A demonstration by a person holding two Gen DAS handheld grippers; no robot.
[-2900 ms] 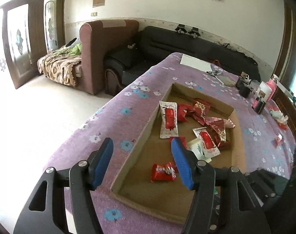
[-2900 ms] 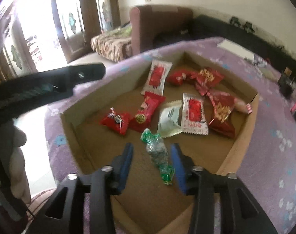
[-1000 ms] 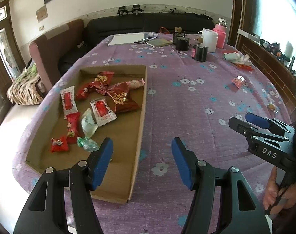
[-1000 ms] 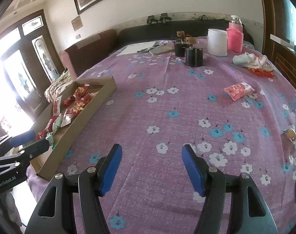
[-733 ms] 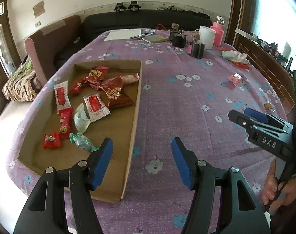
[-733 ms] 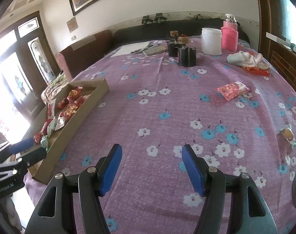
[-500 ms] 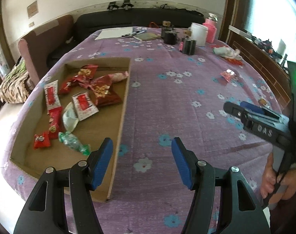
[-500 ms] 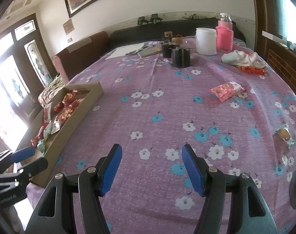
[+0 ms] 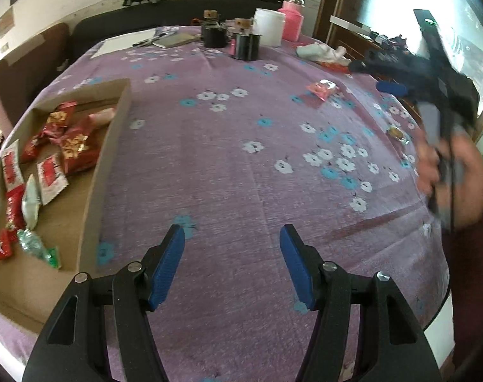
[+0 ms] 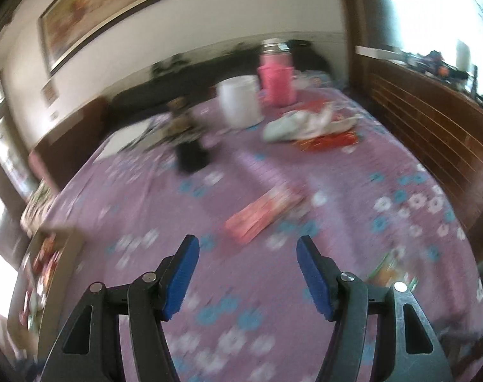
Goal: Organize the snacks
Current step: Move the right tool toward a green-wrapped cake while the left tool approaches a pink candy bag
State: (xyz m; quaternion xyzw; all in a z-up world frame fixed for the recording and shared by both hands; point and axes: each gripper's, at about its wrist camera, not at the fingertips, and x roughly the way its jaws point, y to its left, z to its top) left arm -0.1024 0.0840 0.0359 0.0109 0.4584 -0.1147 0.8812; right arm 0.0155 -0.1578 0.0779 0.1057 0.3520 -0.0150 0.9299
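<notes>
Pink snack packet [image 10: 265, 211] flat on tablecloth [image 10: 321, 286], long axis diagonal; both claws apart, empty.

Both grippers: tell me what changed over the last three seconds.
The right gripper let go of the green-wrapped candy, which now lies in the cardboard tray, then swung toward the pink snack packet. The left gripper swung away from the tray over bare tablecloth. The other snacks stayed put.
</notes>
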